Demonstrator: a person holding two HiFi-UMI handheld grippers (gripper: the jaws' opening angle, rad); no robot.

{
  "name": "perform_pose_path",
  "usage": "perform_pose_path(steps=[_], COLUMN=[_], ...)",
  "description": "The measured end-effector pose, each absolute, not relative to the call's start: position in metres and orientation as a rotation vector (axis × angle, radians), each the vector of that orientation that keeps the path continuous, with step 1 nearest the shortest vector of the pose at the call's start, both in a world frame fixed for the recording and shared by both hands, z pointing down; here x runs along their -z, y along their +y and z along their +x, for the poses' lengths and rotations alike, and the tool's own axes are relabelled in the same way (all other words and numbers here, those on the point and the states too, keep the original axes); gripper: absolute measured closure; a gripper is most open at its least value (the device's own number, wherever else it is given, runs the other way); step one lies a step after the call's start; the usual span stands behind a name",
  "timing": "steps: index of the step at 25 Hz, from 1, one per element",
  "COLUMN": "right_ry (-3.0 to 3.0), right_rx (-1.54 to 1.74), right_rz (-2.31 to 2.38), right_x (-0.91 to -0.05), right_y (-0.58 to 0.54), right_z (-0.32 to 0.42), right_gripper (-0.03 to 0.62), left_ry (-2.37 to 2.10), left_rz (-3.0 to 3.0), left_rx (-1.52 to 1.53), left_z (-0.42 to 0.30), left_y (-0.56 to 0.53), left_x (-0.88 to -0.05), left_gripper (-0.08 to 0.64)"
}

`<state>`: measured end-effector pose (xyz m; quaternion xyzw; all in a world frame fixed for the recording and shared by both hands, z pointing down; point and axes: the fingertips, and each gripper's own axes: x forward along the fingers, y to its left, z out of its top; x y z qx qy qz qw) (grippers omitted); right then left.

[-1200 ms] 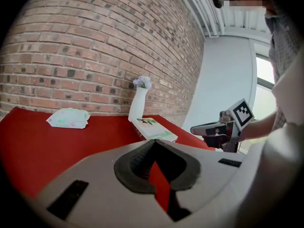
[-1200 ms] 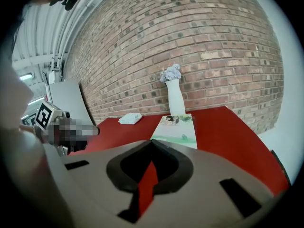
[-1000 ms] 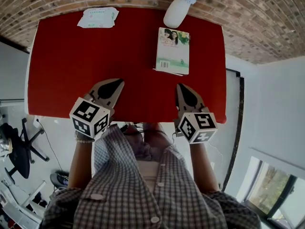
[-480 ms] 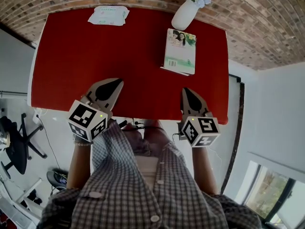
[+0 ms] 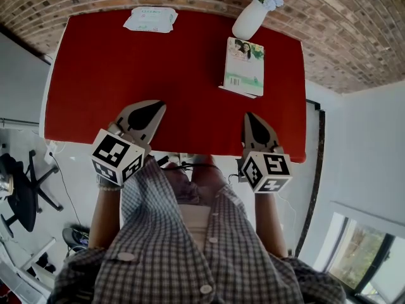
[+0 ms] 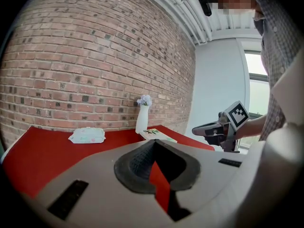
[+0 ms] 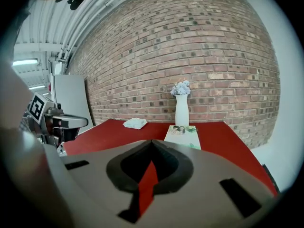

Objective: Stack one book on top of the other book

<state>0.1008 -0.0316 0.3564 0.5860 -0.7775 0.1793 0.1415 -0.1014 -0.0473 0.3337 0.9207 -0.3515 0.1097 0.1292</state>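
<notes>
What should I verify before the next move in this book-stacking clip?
1. Left gripper fingers together, nothing held: ok.
2. Right gripper fingers together, nothing held: ok.
3. Book lies flat on the red table, apart from both grippers: ok.
4. A second book lies under it: cannot tell.
5. Vase upright, close behind the book: ok.

a thin paperback book with a pale green and white cover (image 5: 244, 65) lies flat and closed on the red table (image 5: 158, 75), in the upper right of the head view frame. its long side runs up and down the frame, slightly tilted. a photo fills the cover's top strip. the pale edge of what seems a second book (image 5: 230, 91) peeks out under its lower left corner.
</notes>
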Motion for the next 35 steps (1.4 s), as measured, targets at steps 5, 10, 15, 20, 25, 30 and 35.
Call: perform_pose_path(steps=[5,10,15,20,25,30,35], right_ry=[-2.236,-2.233,-2.231,-2.212,-2.197,-2.187,-2.19], right_rx=[-0.462,-0.388,-0.388,-0.422,-0.44,-0.446,-0.45], right_rz=[1.678,1.652,1.657,1.672,1.683,1.683,1.676], right_x=[-0.353,-0.349,-0.349,-0.353,-0.355,-0.356,-0.357], right_y=[-0.028,-0.026,-0.026,-0.025,-0.024,-0.023,-0.024], right_z=[0.094,0.091,0.092,0.097,0.1,0.101,0.099], right_gripper=[0.586,0.586,0.586,0.586,0.586,0.586,0.586], left_ry=[-1.02,-1.011,-0.994,-0.975,-0.972,-0.966,-0.959], left_rz=[2.684,2.692,2.697,2.702,2.701,2.699,2.699], left_rx=[-0.313,-0.308,-0.309,-0.316,-0.316,-0.31,-0.314], left_z=[-0.105,-0.105,-0.102,-0.098,-0.098,-0.098,-0.098], left_y=[-0.046,-0.045,-0.044,-0.043,-0.044,-0.043,-0.043], left_x=[-0.333,-0.332,-0.333,-0.334,-0.334,-0.334,-0.335], left_gripper=[0.552,0.552,0.552,0.552,0.552,0.552,0.552])
